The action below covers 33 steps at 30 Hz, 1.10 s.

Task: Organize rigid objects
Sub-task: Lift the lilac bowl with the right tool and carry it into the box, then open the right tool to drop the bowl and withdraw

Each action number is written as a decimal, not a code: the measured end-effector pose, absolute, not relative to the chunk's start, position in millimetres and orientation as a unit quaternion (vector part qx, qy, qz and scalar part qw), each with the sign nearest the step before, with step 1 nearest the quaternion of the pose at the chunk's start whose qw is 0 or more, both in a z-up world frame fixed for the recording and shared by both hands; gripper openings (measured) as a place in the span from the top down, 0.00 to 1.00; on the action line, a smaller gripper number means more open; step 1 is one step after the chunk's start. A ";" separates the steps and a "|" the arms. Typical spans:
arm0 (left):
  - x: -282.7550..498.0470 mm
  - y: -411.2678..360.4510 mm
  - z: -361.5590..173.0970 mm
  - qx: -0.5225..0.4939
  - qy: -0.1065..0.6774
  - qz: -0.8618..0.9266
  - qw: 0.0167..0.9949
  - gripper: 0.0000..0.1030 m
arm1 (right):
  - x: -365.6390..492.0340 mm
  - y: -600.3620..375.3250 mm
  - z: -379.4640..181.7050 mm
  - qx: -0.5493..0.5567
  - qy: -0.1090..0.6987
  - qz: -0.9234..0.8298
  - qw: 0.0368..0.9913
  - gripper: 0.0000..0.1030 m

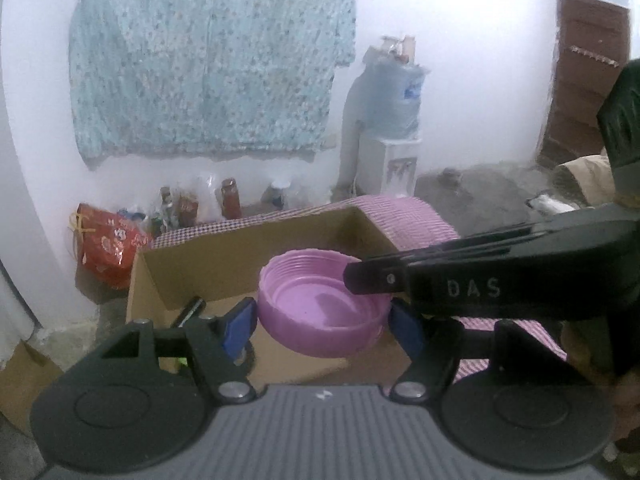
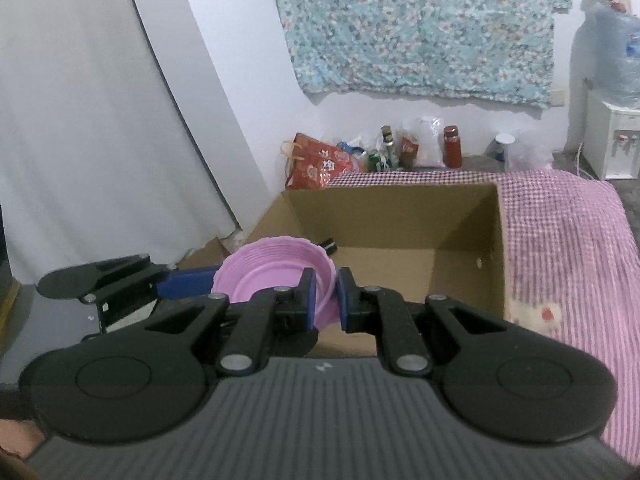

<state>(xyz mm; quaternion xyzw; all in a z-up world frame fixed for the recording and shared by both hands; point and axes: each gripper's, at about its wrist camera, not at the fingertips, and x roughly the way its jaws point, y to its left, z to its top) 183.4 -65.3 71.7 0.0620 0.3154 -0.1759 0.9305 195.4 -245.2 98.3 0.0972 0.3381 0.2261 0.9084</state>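
Observation:
A pink plastic bowl hangs over the open cardboard box. My left gripper has its blue pads on either side of the bowl, wide apart and touching its sides. My right gripper is shut on the bowl's rim and reaches in from the right in the left wrist view. The bowl and the box also show in the right wrist view. A dark cylindrical object lies in the box behind the left pad.
The box sits on a table with a pink checked cloth. On the floor by the wall stand a red bag, bottles and a water dispenser. A flowered cloth hangs on the wall.

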 end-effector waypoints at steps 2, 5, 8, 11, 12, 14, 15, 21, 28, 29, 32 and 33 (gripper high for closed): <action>212.1 -63.7 71.4 0.064 0.336 -0.172 0.924 0.29 | 222.8 -238.2 99.5 0.097 0.355 0.230 0.901 0.90; 258.7 -61.1 64.6 0.058 0.376 -0.167 0.909 0.29 | 275.3 -232.6 91.7 0.103 0.392 0.232 0.884 0.90; 303.6 -62.4 51.2 0.060 0.417 -0.156 0.893 0.29 | 319.2 -228.0 77.1 0.104 0.425 0.229 0.869 0.90; 341.5 -62.8 31.9 0.050 0.461 -0.145 0.874 0.29 | 363.2 -223.0 53.0 0.113 0.462 0.223 0.851 0.90; 353.5 -61.5 24.5 0.042 0.476 -0.141 0.867 0.29 | 373.9 -222.6 43.7 0.118 0.472 0.221 0.846 0.90; 371.1 -57.9 9.5 0.031 0.500 -0.133 0.855 0.29 | 396.1 -219.1 25.2 0.126 0.494 0.216 0.833 0.90; 379.3 -56.1 1.8 0.027 0.511 -0.128 0.849 0.29 | 407.2 -215.9 16.8 0.131 0.504 0.213 0.827 0.90; 412.0 -51.8 -31.8 0.019 0.553 -0.098 0.827 0.29 | 440.8 -199.0 -21.1 0.130 0.538 0.203 0.808 0.90; 421.5 -58.9 -55.9 0.038 0.576 -0.087 0.812 0.28 | 459.1 -190.3 -42.6 0.117 0.539 0.203 0.809 0.88; 421.2 -59.2 -57.3 0.039 0.577 -0.085 0.811 0.28 | 459.6 -189.5 -44.0 0.119 0.539 0.202 0.809 0.88; 419.3 -60.2 -57.8 0.040 0.577 -0.079 0.812 0.28 | 460.4 -191.2 -47.7 0.129 0.539 0.204 0.807 0.87; 419.5 -60.0 -56.3 0.040 0.576 -0.077 0.813 0.27 | 461.2 -192.5 -49.4 0.135 0.539 0.207 0.805 0.87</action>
